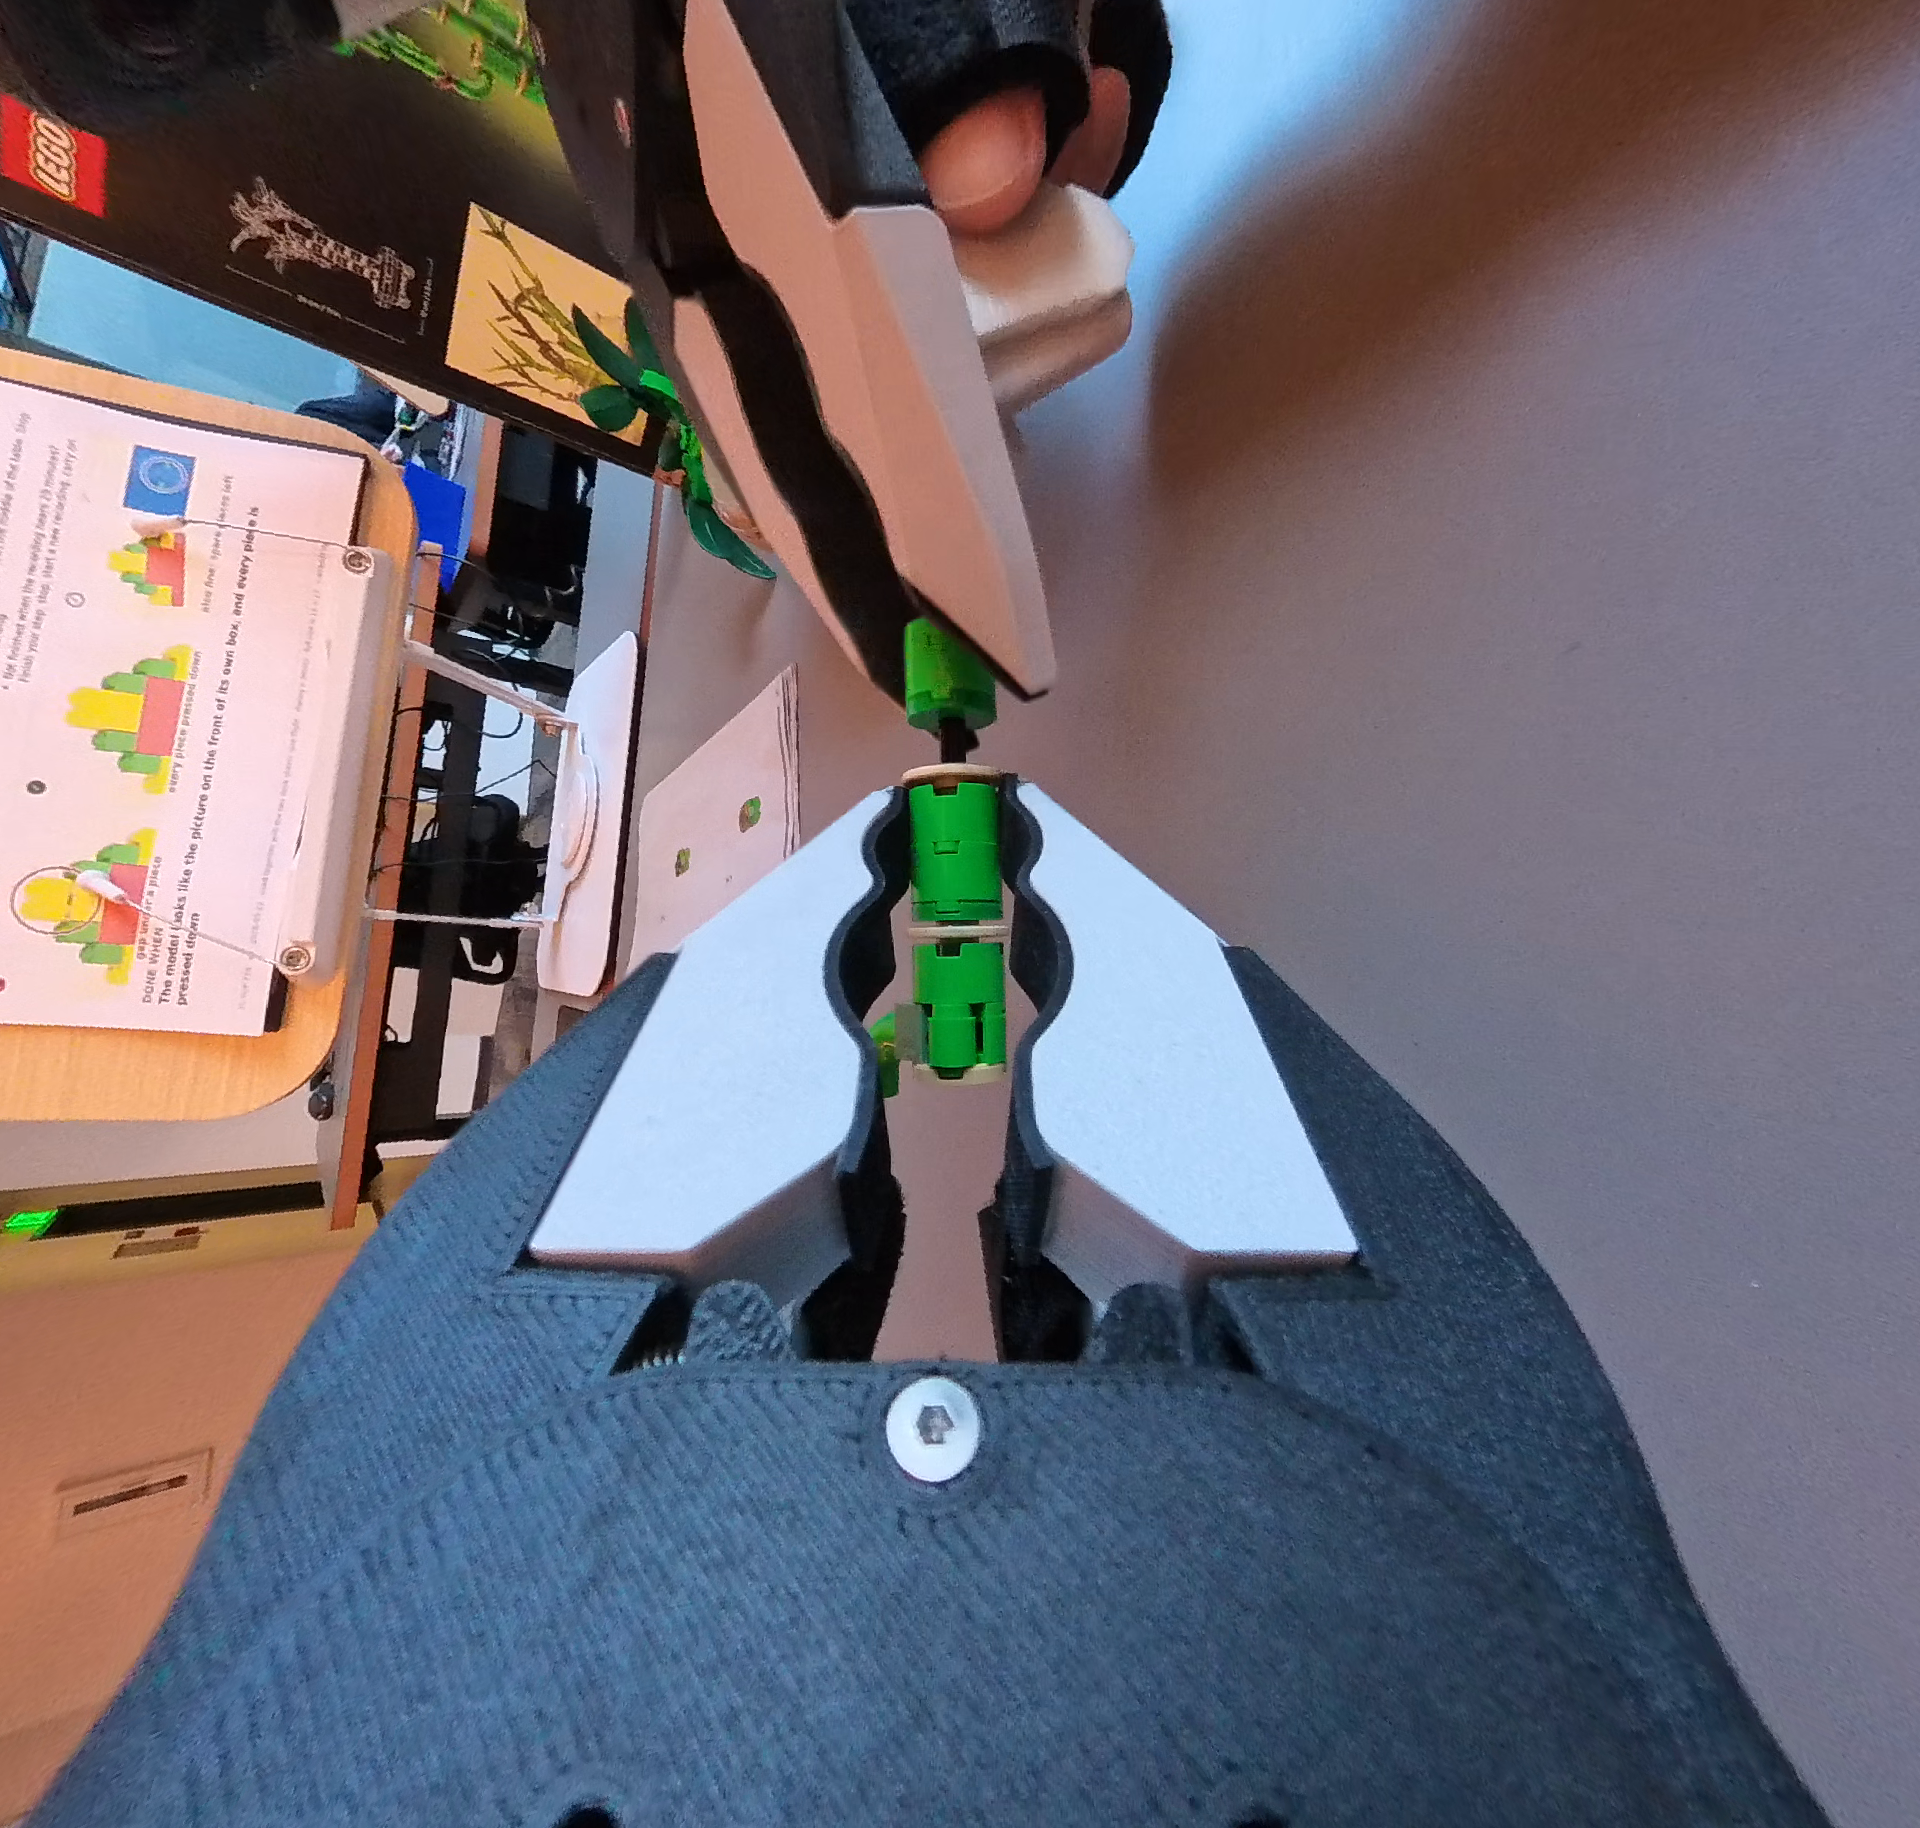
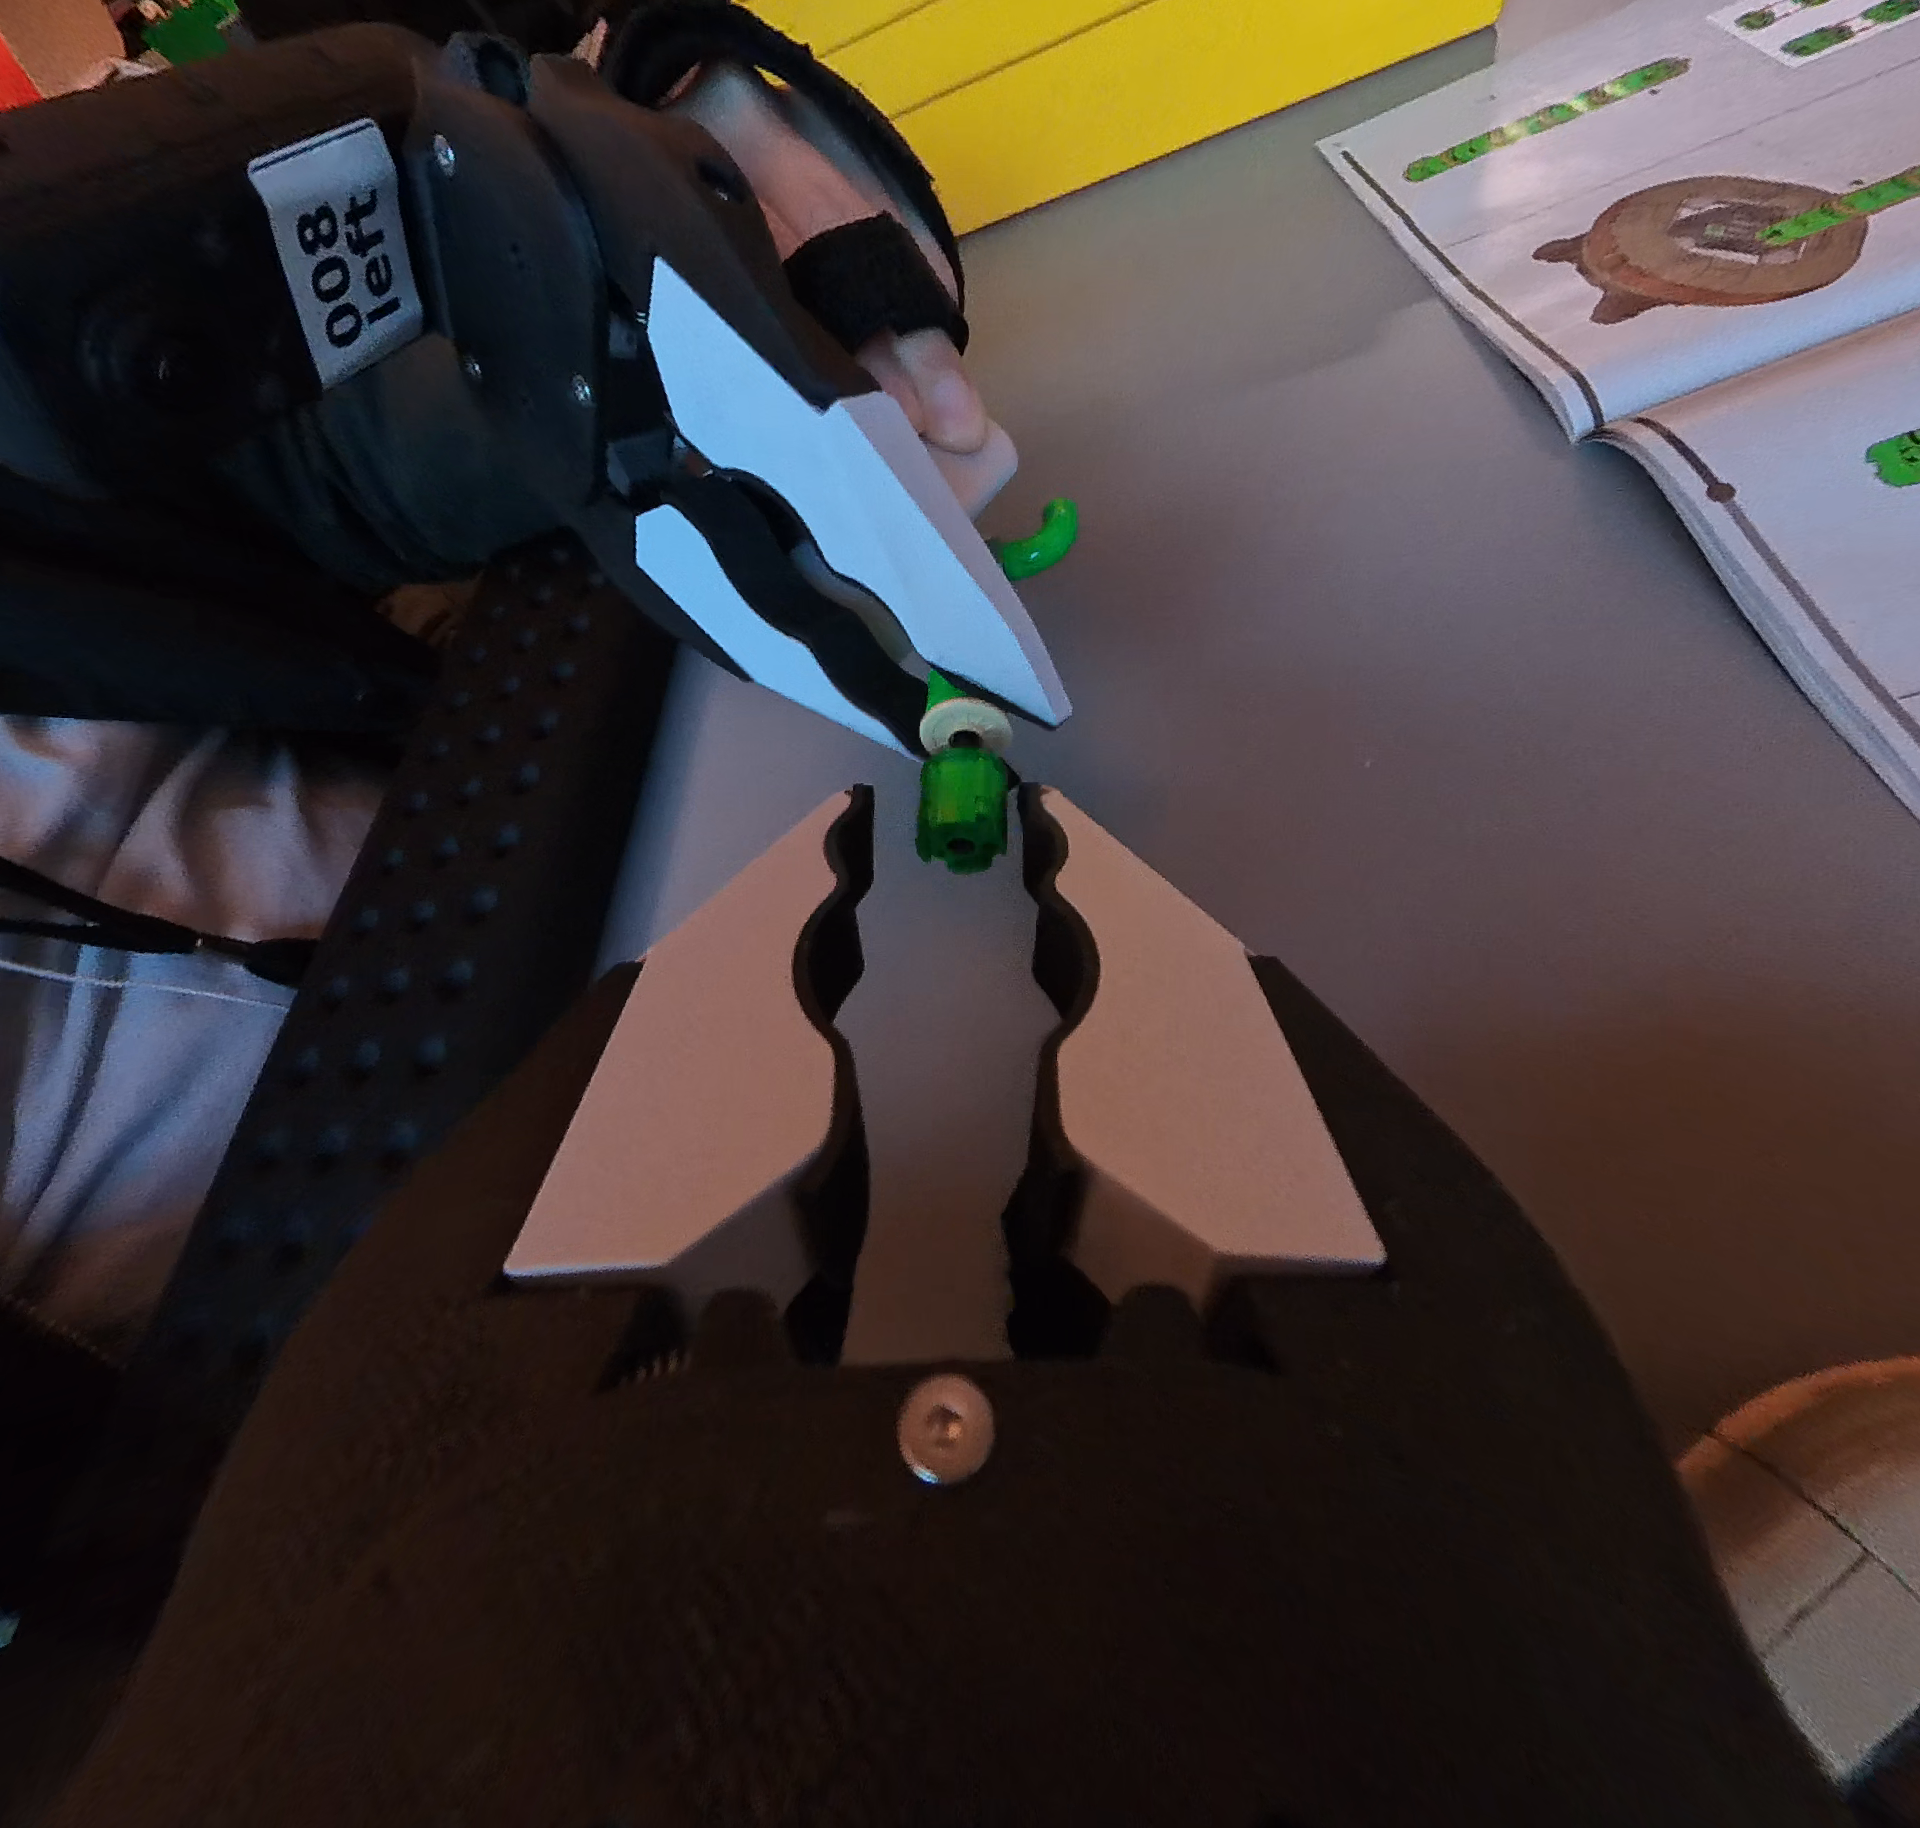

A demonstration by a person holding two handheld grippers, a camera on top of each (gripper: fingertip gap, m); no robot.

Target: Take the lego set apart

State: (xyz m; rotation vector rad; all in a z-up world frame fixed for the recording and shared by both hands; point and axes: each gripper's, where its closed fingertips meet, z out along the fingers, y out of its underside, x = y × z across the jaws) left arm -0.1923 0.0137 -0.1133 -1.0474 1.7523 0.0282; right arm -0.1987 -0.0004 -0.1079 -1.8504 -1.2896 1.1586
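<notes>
A green lego stalk [image 1: 954,905] of stacked cylinders and tan rings lies lengthwise between my left gripper's [image 1: 953,791] fingers, which are shut on it. In the right wrist view the left gripper [image 2: 971,724] comes in from the upper left, with the stalk's tan end ring [image 2: 966,729] at its tip. A thin black axle [image 1: 951,739] sticks out of that end. On the axle sits a single green cylinder [image 1: 945,677], a little apart from the ring. My right gripper [image 2: 948,796] is closed on this cylinder [image 2: 956,817] at its fingertips. It enters the left wrist view [image 1: 966,666] from above.
A curved green piece [image 2: 1034,547] lies on the grey table [image 2: 1351,739]. An open instruction booklet [image 2: 1714,251] and a yellow box [image 2: 1091,33] are at the far right. A black lego box [image 1: 312,220], a leafy lego stem [image 1: 665,428] and an instruction sheet on a wooden stand [image 1: 177,687] are on the left.
</notes>
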